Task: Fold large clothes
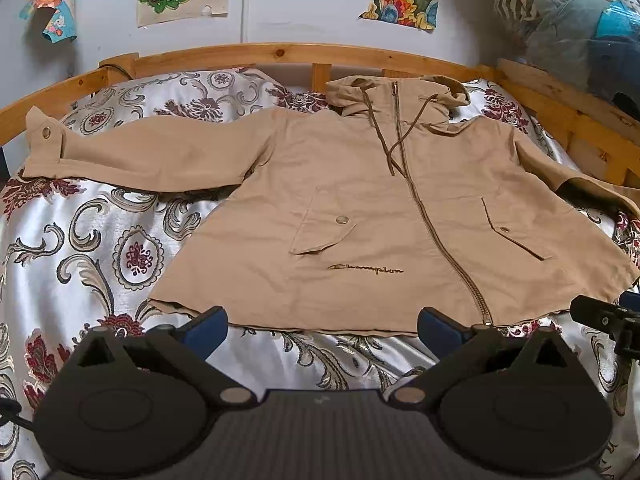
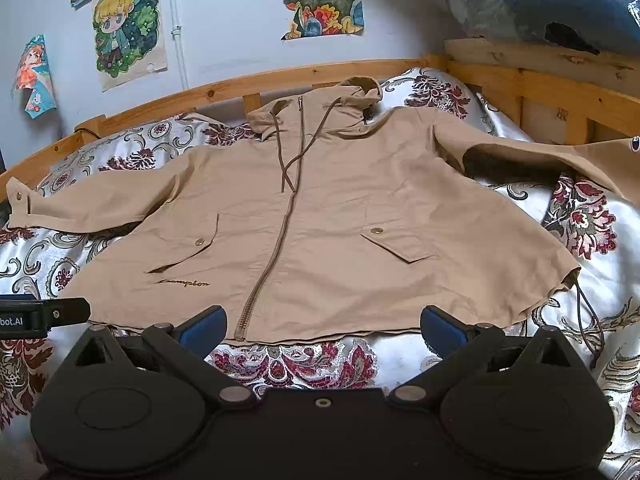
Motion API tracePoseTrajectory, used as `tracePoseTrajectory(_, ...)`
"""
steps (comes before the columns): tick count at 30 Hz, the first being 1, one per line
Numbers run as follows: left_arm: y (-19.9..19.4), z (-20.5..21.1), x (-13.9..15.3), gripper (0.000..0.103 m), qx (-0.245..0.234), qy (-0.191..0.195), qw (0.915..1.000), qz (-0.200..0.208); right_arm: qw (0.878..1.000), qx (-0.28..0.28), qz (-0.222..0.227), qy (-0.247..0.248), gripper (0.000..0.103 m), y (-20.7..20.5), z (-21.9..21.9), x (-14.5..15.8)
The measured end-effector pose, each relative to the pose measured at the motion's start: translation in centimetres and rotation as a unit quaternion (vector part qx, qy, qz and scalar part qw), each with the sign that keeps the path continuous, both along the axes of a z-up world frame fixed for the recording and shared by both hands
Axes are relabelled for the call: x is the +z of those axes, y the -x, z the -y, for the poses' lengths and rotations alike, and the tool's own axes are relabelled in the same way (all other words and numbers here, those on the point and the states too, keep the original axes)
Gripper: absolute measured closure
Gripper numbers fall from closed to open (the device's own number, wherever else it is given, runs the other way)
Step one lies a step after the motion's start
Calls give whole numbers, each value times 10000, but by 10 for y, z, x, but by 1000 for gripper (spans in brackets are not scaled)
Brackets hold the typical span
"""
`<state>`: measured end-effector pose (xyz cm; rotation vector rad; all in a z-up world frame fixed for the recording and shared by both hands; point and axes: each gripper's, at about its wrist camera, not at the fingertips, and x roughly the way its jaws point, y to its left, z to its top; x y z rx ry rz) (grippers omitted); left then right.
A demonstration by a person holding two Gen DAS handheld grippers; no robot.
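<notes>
Nearest the cameras, the left claw (image 1: 322,326) is spread wide with nothing in it, and so is the right claw (image 2: 322,326), both poised above the floral satin bedspread (image 1: 80,240) just short of the hem. Beyond them the tan hooded zip-front jacket (image 1: 360,208) lies flat, front up, sleeves out to each side, hood toward the wooden bed rail (image 1: 280,51). Behind that, cartoon posters (image 2: 128,20) on the wall.
</notes>
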<state>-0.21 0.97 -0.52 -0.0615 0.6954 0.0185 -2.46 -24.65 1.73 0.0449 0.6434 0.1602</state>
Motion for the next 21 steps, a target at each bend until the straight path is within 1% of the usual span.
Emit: tracePoseTrajectory(21, 0, -4, -3, 1, 48, -14, 10000, -17, 10000, -23, -14, -15, 1, -1, 3, -1)
